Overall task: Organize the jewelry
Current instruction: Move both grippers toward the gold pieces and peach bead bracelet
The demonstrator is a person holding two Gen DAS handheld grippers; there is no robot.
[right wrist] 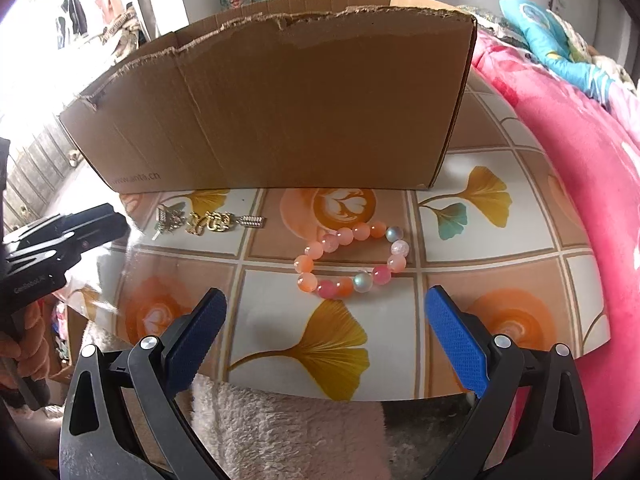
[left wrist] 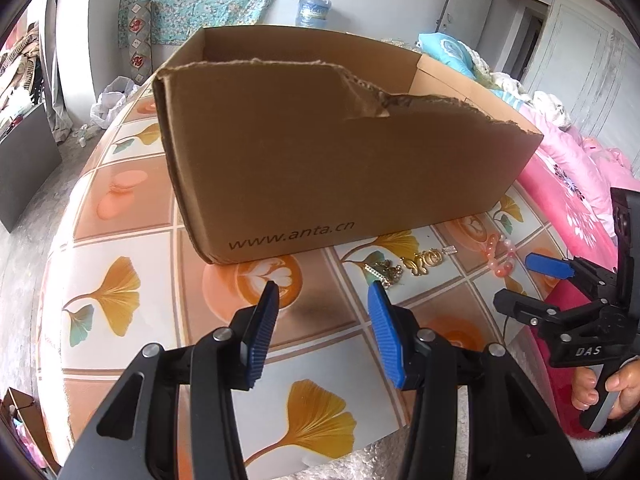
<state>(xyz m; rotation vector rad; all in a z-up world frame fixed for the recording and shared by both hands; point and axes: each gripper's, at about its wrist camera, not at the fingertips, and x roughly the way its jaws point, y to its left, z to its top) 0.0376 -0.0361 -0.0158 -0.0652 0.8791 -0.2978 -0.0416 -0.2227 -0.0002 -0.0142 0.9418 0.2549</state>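
Note:
A pink and orange bead bracelet point(right wrist: 380, 274) lies on the patterned table point(right wrist: 500, 280), just beyond my right gripper point(right wrist: 325, 298), which is wide open and empty. Left of it lie a gold ornament point(right wrist: 210, 222), a silvery piece point(right wrist: 168, 218) and a small clip point(right wrist: 252, 222). In the left wrist view my left gripper point(left wrist: 324, 292) is open over the table with nothing between its pads. The silvery piece point(left wrist: 384, 272) sits by its right finger, then the gold ornament point(left wrist: 424, 260) and the bracelet point(left wrist: 500, 256). A torn cardboard box point(left wrist: 320, 152) stands behind the jewelry.
The box point(right wrist: 280, 100) fills the far half of the table. A pink blanket point(right wrist: 560, 160) lies past the right edge, and a fluffy towel point(right wrist: 280, 420) hangs at the near edge. A hand point(left wrist: 608, 392) holds the right gripper point(left wrist: 520, 284).

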